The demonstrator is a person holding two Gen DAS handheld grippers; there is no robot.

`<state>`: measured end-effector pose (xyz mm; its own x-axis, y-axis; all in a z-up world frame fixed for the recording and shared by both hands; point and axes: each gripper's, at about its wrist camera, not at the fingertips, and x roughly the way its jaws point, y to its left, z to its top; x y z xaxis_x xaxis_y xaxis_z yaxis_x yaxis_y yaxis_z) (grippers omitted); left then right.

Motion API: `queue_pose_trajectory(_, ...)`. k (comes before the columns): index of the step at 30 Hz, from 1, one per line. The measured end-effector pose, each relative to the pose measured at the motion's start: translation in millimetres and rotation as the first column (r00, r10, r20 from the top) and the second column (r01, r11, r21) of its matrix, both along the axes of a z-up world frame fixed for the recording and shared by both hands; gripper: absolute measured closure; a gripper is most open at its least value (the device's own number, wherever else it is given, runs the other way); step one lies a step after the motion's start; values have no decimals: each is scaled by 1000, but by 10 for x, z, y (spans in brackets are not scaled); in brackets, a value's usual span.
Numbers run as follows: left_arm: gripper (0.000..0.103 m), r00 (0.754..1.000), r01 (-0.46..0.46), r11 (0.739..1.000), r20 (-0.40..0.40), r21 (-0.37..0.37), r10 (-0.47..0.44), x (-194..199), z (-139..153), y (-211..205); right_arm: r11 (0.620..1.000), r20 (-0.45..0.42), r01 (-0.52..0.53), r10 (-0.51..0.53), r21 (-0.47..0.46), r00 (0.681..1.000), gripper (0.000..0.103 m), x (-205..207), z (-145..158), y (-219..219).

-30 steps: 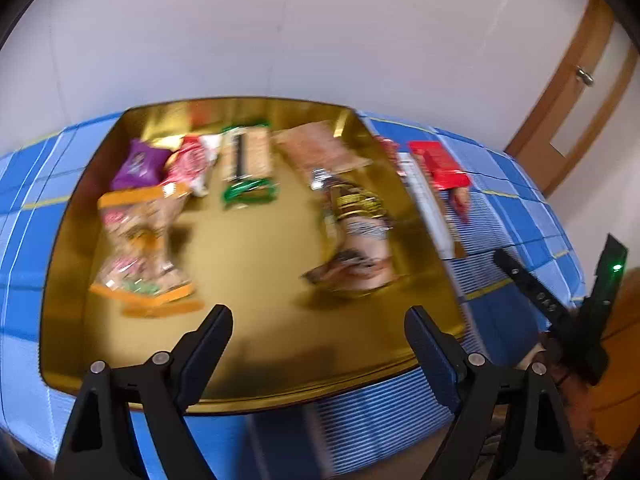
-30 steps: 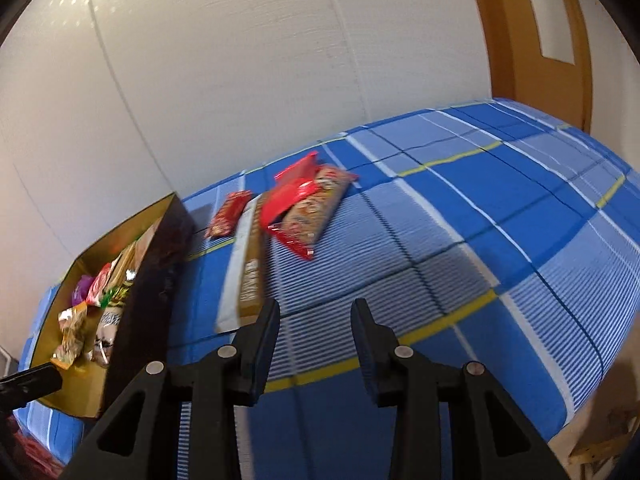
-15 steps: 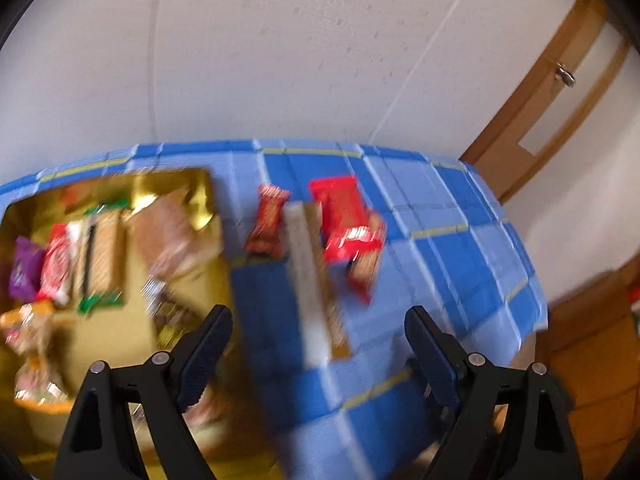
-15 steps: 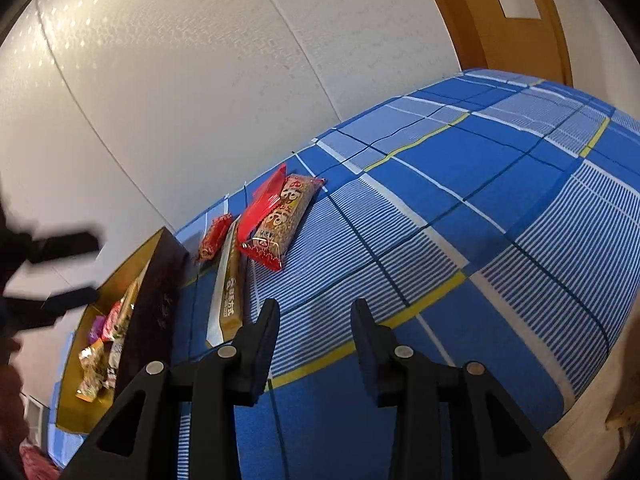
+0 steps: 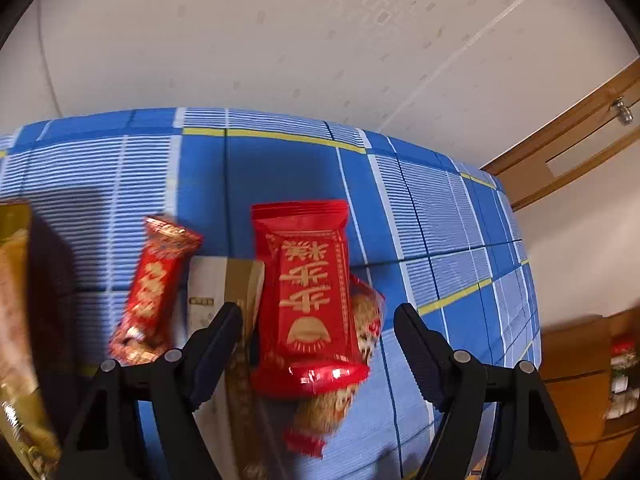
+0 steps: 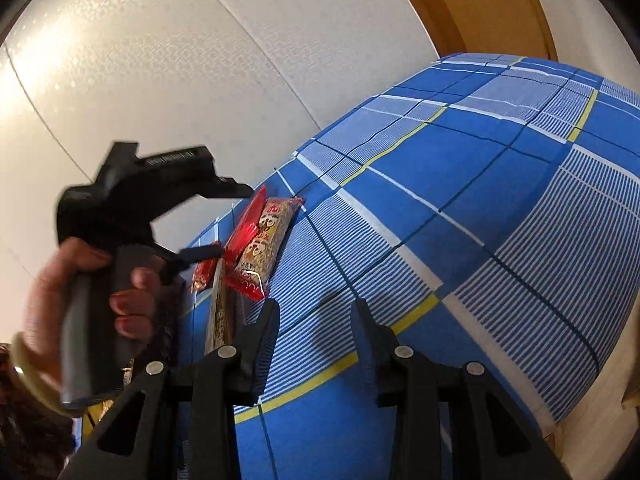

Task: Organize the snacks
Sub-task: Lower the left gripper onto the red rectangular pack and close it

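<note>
Four snacks on blue plaid cloth [image 5: 304, 168]: red packet [image 5: 308, 292], peanut bar [image 5: 360, 332] under it, long gold box [image 5: 236, 292] just left, small red bar [image 5: 154, 292] further left. Left gripper [image 5: 318, 328] jaws closing, red packet between, pads not pressing. Right gripper [image 6: 314, 328] narrow, empty (snacks left of it). Only right wrist view shows hand [image 6: 76, 300].
</note>
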<state>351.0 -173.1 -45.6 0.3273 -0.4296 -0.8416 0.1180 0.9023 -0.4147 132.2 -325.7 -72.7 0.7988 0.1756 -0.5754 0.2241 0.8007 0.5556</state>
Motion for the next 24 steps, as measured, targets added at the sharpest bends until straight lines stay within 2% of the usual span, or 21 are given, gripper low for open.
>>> queue_pose_trajectory(1, 27, 1000, 11, 1000, 23, 17, -11, 2, 6, -31, 1000, -1, 3, -3, 2, 1000, 66, 1, 2, -10)
queue_pose_trajectory(2, 36, 999, 28, 999, 39, 34, -29, 3, 8, -66, 1000, -2, 6, -6, 4, 1000, 66, 2, 1, -21)
queue_pose_trajectory(3, 49, 997, 59, 996, 53, 65, -62, 2, 4, -123, 1000, -3, 10, -10, 9, 1000, 66, 4, 1, -33)
queue_pose_trajectory(4, 52, 994, 86, 991, 54, 104, -92, -4, -19, -181, 1000, -3, 13, -13, 12, 1000, 66, 3, 1, -46)
queue_pose_trajectory(11, 54, 993, 111, 992, 39, 64, -113, -194, -110, -217, 998, -3, 54, -54, 20, 999, 66, -29, 20, -144)
queue_pose_trajectory(13, 57, 988, 131, 986, 68, 103, -138, -334, -104, -275, 996, -4, 90, -90, 21, 996, 66, -62, 27, -221)
queue_pose_trajectory(17, 60, 977, 185, 978, 89, 92, -194, -658, -112, -388, 982, -3, 178, -178, 56, 984, 66, -169, 10, -450)
queue_pose_trajectory(20, 61, 963, 232, 965, 110, 123, -246, -881, -121, -525, 969, -9, 232, -232, 82, 973, 66, -242, -14, -592)
queue_pose_trajectory(24, 63, 955, 241, 959, 138, 147, -261, -1165, -134, -564, 962, -8, 253, -254, 101, 967, 66, -289, -15, -684)
